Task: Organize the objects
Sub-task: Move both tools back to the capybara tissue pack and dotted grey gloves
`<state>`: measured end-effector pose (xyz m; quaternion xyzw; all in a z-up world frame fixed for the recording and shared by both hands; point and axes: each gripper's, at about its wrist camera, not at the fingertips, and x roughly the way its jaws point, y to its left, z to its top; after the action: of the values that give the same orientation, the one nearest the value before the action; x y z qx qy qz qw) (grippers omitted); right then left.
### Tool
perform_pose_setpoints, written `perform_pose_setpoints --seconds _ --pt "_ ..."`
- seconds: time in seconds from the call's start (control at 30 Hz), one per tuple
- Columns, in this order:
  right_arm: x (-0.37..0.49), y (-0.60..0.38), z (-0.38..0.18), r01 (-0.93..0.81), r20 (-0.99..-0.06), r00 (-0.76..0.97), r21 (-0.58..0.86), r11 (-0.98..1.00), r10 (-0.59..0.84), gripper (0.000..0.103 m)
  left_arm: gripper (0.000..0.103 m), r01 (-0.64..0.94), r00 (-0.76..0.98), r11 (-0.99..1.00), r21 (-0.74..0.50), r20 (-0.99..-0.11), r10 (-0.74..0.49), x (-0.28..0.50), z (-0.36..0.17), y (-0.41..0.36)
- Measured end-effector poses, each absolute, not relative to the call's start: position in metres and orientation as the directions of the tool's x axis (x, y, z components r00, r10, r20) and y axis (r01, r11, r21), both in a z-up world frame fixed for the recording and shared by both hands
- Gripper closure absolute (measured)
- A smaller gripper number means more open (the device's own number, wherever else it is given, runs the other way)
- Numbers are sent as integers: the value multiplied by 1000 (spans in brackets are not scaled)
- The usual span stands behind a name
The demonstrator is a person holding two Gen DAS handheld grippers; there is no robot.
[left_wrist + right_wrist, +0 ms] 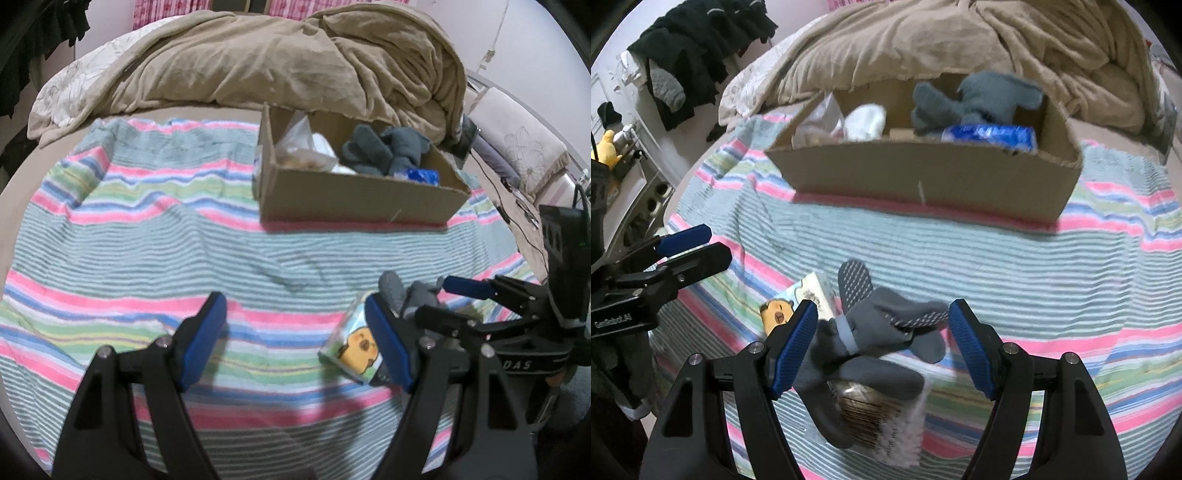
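Observation:
A cardboard box stands on the striped towel; it also shows in the right wrist view. It holds grey socks, a white item, a blue packet and a clear bag. My left gripper is open and empty over the towel, with a small cartoon-printed pack just beside its right finger. My right gripper is open around a bundle of grey grip socks. The socks lie on a clear wrapped packet. The cartoon pack lies left of them.
A striped towel covers the bed. A rumpled tan blanket lies behind the box. Dark clothes hang at the left by a shelf. Cables and a pillow are at the right.

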<state>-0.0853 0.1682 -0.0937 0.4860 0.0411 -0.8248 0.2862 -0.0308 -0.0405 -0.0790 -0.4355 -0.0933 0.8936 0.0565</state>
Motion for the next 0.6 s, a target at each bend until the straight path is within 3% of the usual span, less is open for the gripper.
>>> perform_pose_setpoints --seconds 0.23,0.3,0.37,0.6 --pt "-87 163 -110 510 -838 -313 249 -823 -448 28 25 -23 -585 -975 -219 -789 191 -31 -95 -38" --pt "-87 163 -112 518 -833 -287 281 -808 -474 50 25 -27 -579 -977 -213 -793 189 -30 -97 -35" --pt "-85 162 -112 528 -830 -282 285 -800 -482 58 25 -30 -573 -978 -205 -798 185 -30 -99 -33" --pt "-86 175 -98 542 -805 -307 291 -789 -508 66 25 -64 -557 -982 -178 -810 183 -31 -102 -14"
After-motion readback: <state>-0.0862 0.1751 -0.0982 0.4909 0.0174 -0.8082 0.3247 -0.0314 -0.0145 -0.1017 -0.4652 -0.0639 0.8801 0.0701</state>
